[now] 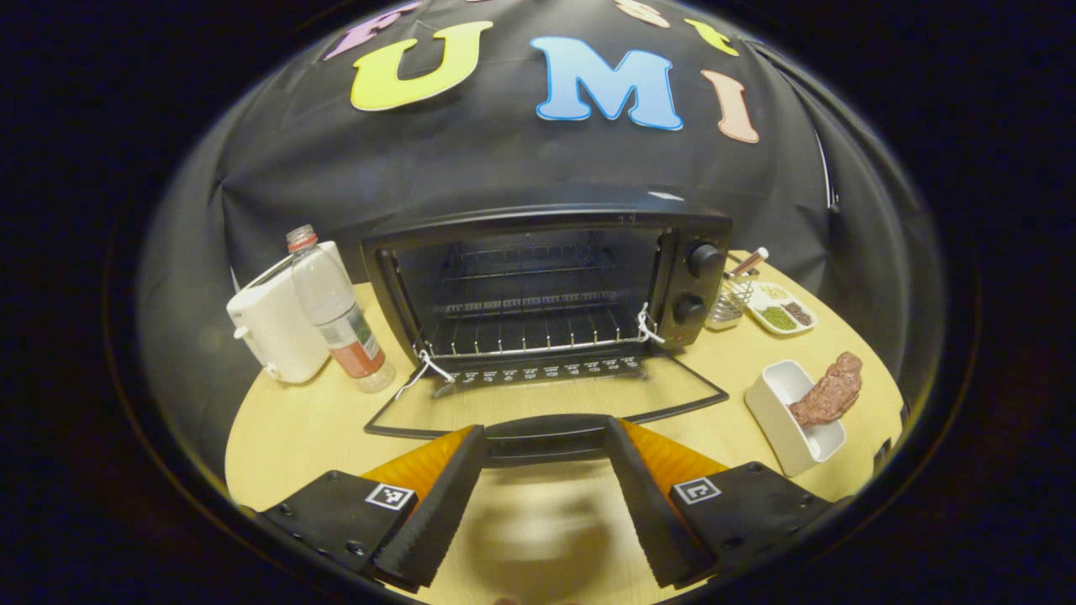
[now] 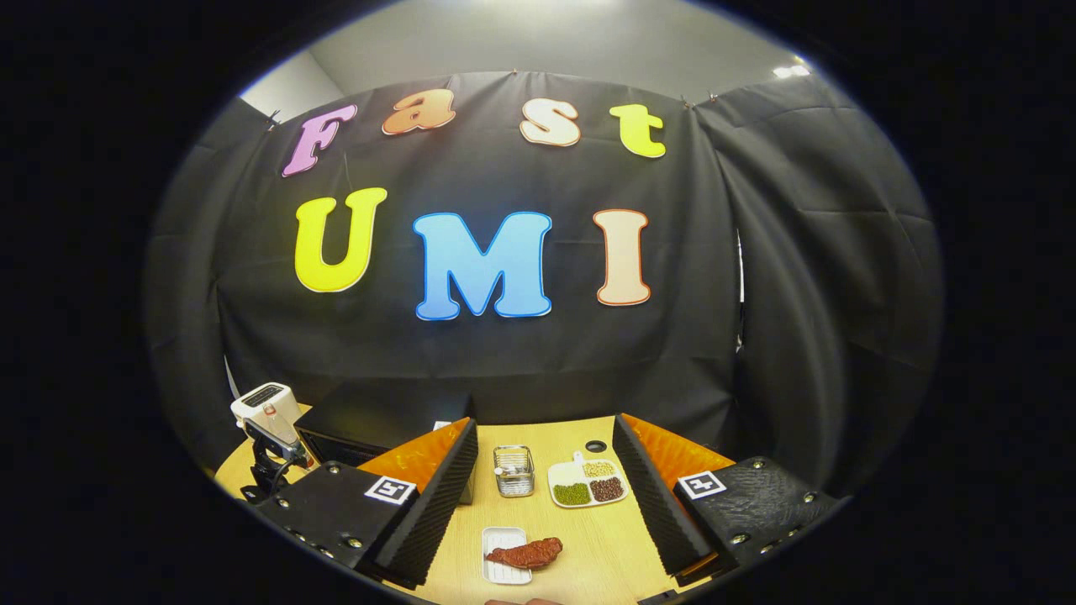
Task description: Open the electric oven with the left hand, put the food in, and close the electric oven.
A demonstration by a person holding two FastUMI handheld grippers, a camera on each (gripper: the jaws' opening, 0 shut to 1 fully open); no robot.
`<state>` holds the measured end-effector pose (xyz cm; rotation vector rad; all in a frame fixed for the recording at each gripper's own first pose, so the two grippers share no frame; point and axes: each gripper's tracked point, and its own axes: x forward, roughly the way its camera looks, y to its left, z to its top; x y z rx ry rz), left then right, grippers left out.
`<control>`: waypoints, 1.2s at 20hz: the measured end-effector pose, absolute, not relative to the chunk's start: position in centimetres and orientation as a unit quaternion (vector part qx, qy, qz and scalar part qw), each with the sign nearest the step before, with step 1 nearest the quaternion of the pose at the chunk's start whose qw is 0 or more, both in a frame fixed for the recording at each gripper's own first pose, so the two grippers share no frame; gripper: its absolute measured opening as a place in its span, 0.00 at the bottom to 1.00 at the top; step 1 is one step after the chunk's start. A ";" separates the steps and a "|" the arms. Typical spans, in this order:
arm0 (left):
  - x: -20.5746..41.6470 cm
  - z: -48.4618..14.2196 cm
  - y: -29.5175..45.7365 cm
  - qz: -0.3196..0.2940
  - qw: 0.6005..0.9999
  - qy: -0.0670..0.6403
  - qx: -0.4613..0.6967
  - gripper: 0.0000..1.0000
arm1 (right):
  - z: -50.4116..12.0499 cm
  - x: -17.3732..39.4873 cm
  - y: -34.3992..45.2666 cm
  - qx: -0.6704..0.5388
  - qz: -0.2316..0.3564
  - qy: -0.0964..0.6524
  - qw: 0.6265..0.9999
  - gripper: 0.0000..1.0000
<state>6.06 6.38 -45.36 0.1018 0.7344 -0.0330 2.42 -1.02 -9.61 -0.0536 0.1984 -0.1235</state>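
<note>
On the table [image 1: 319,428], oven [image 1: 546,286] gaping, door [image 1: 546,403] flat — both claws spread, holding nothing.

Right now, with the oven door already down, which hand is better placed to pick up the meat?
Right. The right gripper is open and looks straight down on the meat in its white dish. The left gripper sits at the oven door handle, with the meat off to its side.
</note>
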 end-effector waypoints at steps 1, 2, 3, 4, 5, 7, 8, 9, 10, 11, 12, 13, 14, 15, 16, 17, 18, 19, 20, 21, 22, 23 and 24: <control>5.8 -46.0 6.7 -0.011 0.928 0.370 0.044 0.96 | -9.8 2.4 -1.1 -0.027 -0.062 0.103 0.992 0.98; 5.5 -46.3 7.2 -0.003 0.926 0.376 0.040 0.96 | -10.1 2.3 -1.1 -0.025 -0.061 0.106 0.992 0.98; 5.7 -46.1 7.7 0.003 0.927 0.373 0.039 0.96 | -10.2 2.2 -1.1 -0.024 -0.061 0.108 0.992 0.98; 5.7 -45.6 8.1 0.008 0.929 0.368 0.037 0.96 | -10.4 2.1 -1.3 -0.023 -0.063 0.110 0.992 0.98; 6.0 -44.7 8.3 0.011 0.932 0.362 0.034 0.96 | -10.7 2.1 -1.6 -0.023 -0.063 0.113 0.991 0.98; 6.7 -41.6 8.3 0.013 0.942 0.333 0.026 0.96 | -11.4 2.2 -2.2 -0.018 -0.063 0.122 0.990 0.98; 7.2 -39.4 8.4 0.013 0.950 0.312 0.025 1.00 | -11.9 2.2 -2.6 -0.011 -0.060 0.126 0.990 0.98; 7.7 -36.9 8.4 0.014 0.957 0.290 0.024 0.96 | -12.3 2.3 -2.9 0.000 -0.056 0.131 0.990 0.98; 8.1 -34.7 8.3 0.013 0.963 0.267 0.024 0.96 | -13.1 2.5 -3.3 0.012 -0.053 0.141 0.988 0.98; 8.4 -32.0 8.2 0.012 0.969 0.244 0.023 1.00 | -14.1 2.7 -3.7 0.026 -0.050 0.156 0.986 0.98; 8.5 -29.2 8.0 0.013 0.975 0.219 0.022 1.00 | -15.3 2.8 -4.0 0.043 -0.045 0.172 0.983 0.97; 8.7 -26.4 7.7 0.012 0.981 0.195 0.017 1.00 | -16.4 2.8 -4.3 0.060 -0.041 0.188 0.979 0.98; 8.8 -23.7 7.5 0.012 0.985 0.171 0.014 1.00 | -17.6 2.9 -4.9 0.078 -0.039 0.205 0.975 0.98; 8.7 -21.1 7.3 0.012 0.989 0.149 0.010 0.96 | -18.9 2.9 -5.4 0.097 -0.037 0.221 0.970 0.98; 8.3 -18.4 7.0 0.014 0.992 0.126 0.007 0.96 | -20.3 2.7 -5.9 0.113 -0.036 0.239 0.964 0.98; 8.0 -15.8 6.9 0.017 0.994 0.105 0.005 1.00 | -21.9 2.6 -6.3 0.132 -0.034 0.258 0.957 0.98; 7.4 -13.5 7.1 0.022 0.996 0.085 0.003 1.00 | -23.4 2.4 -6.7 0.152 -0.031 0.275 0.949 0.98; 7.0 -11.4 7.0 0.025 0.997 0.069 -0.003 1.00 | -24.9 2.3 -7.0 0.172 -0.028 0.287 0.942 0.98; 6.7 -9.7 6.8 0.025 0.998 0.056 -0.009 1.00 | -26.0 2.2 -7.2 0.189 -0.024 0.295 0.936 0.98; 6.4 -8.3 6.9 0.029 0.998 0.048 -0.014 1.00 | -27.1 2.2 -7.5 0.203 -0.022 0.302 0.931 0.97; 6.1 -7.1 7.1 0.032 0.998 0.043 -0.018 1.00 | -28.3 2.1 -7.5 0.216 -0.015 0.310 0.926 0.95; 5.8 -5.9 7.3 0.037 0.998 0.037 -0.021 1.00 | -29.6 1.9 -7.4 0.227 -0.007 0.320 0.920 0.94; 5.5 -5.2 7.5 0.040 0.998 0.034 -0.023 1.00 | -31.0 1.8 -7.2 0.235 0.001 0.332 0.913 0.94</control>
